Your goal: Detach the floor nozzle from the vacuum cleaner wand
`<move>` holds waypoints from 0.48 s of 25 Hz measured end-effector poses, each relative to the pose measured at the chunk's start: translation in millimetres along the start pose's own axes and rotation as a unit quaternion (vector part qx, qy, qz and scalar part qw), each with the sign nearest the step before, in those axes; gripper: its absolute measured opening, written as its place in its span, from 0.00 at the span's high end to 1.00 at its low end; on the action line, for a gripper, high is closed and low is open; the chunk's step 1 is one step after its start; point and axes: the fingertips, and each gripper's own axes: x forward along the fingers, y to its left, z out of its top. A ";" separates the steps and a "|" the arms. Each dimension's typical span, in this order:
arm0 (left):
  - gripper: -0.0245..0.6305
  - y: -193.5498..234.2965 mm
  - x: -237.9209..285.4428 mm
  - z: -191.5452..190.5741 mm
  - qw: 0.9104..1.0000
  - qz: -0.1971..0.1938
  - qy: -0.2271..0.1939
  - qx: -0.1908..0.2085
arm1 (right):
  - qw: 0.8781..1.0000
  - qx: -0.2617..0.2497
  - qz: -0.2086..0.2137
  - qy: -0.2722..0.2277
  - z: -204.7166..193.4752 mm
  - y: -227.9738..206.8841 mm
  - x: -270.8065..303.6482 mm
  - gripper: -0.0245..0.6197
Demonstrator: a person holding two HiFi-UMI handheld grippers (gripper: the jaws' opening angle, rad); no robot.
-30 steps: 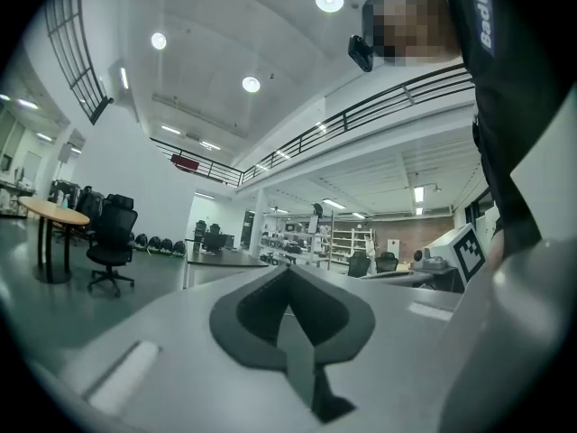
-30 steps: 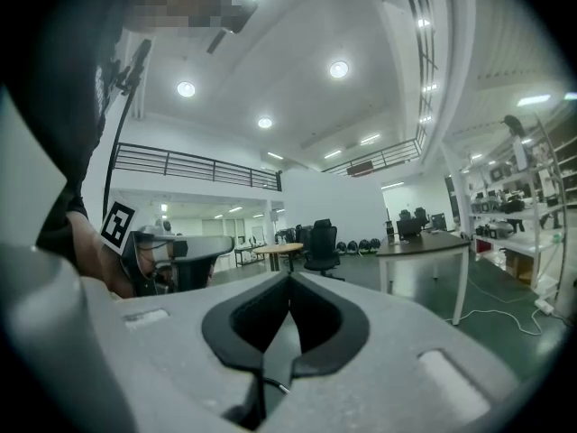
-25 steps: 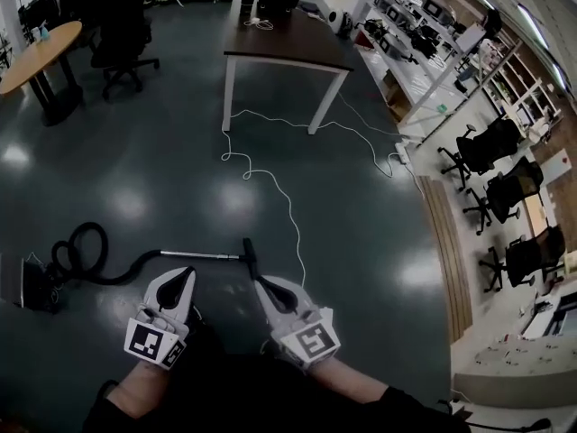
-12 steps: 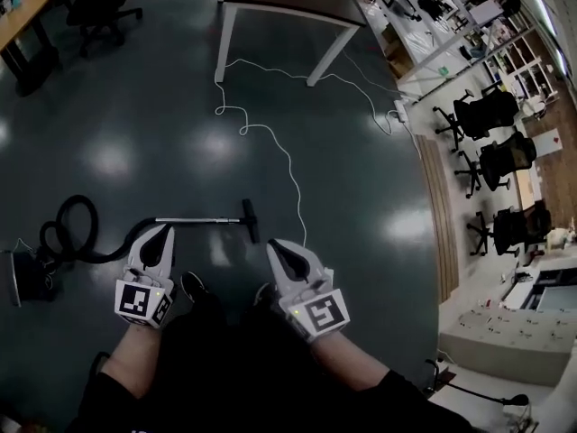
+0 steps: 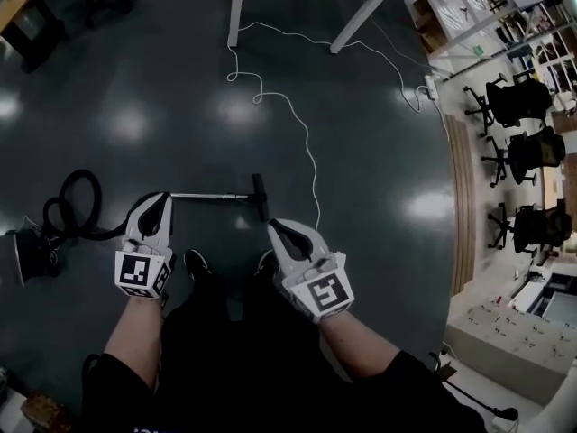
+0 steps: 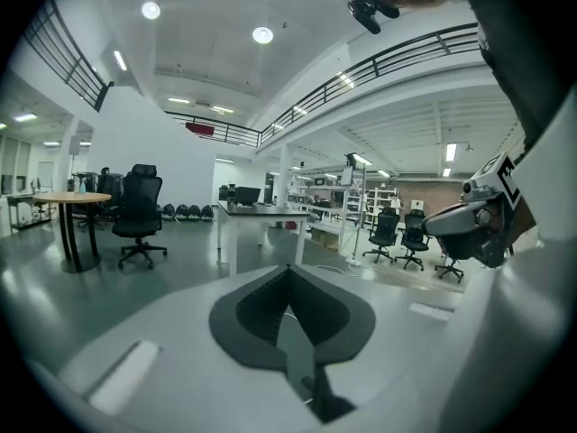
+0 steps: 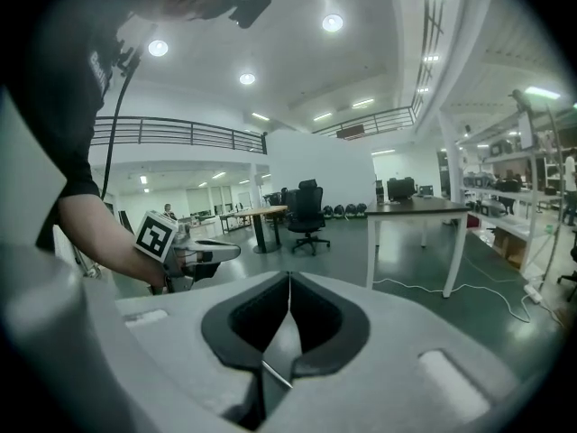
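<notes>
The vacuum lies on the dark floor in the head view. Its metal wand point(image 5: 209, 196) runs left to right, and the black floor nozzle point(image 5: 261, 197) sits crosswise at its right end. A black hose point(image 5: 74, 198) coils from the wand's left end to the vacuum body point(image 5: 29, 254). My left gripper point(image 5: 163, 198) is shut and empty, its tips over the wand's hose end; whether it touches I cannot tell. My right gripper point(image 5: 272, 226) is shut and empty, just below and right of the nozzle. Both gripper views show closed jaws and the room beyond, not the vacuum.
A white cable point(image 5: 300, 124) snakes over the floor from the table legs point(image 5: 237, 7) down past the nozzle's right side. Office chairs point(image 5: 518, 99) stand along the right wall. My shoes point(image 5: 196, 262) are between the grippers. A round table point(image 6: 77, 198) and a chair point(image 6: 140, 207) stand farther off.
Both grippers have come down and forward toward the vacuum. The left tips now lie at the wand's hose end, the right tips near the nozzle. The jaws stayed shut.
</notes>
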 end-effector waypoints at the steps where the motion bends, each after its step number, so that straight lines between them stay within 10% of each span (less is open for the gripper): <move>1: 0.96 -2.8 8.8 -5.8 1.000 -0.004 0.002 0.002 | 1.000 0.000 0.003 0.002 -5.3 -7.0 5.8 0.95; 12: 0.96 -26.2 92.6 -91.4 0.997 -0.068 0.019 0.041 | 0.999 0.008 0.000 0.041 -125.0 -64.2 62.6 0.92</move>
